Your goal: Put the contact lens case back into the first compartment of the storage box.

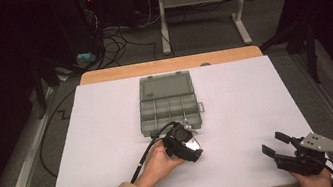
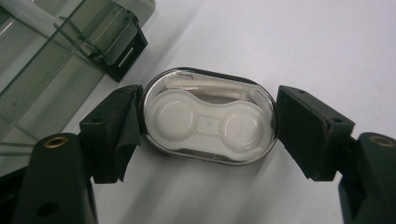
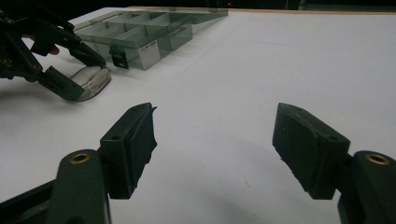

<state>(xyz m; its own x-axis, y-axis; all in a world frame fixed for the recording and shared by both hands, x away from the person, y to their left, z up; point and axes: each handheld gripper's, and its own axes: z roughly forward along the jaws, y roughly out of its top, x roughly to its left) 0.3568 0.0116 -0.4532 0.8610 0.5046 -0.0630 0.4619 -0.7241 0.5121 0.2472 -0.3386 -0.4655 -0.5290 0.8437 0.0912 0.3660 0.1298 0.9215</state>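
The left hand-held gripper (image 2: 208,123) is low over the white tabletop (image 1: 238,112), just in front of the near edge of a grey compartment box (image 1: 169,104). Between its 2 black jaws lies a clear oval contact lens case (image 2: 208,116), with a white 2-cup holder inside. In the left gripper view, the left pad's loose black covering touches or nearly touches the case's end, while a narrow gap of tabletop shows between the right pad and the other end; the jaws are spread wide and do not pinch the case. The case rests on the tabletop, close to the box's dark latch (image 2: 122,63). In the right gripper view, the case (image 3: 92,80) appears as a shiny rounded shape framed by the left hand-held gripper's jaws.

The box sits in the middle of the tabletop with its lid (image 1: 165,85) folded back flat away from the person, and its divided compartments are open to view.

The right hand-held gripper (image 1: 277,143) is held above the near right corner of the tabletop, well apart from the box and the case. Its jaws are spread wide, with bare white tabletop between them. A grey 3-cornered plate (image 1: 323,143) sits on top of it.
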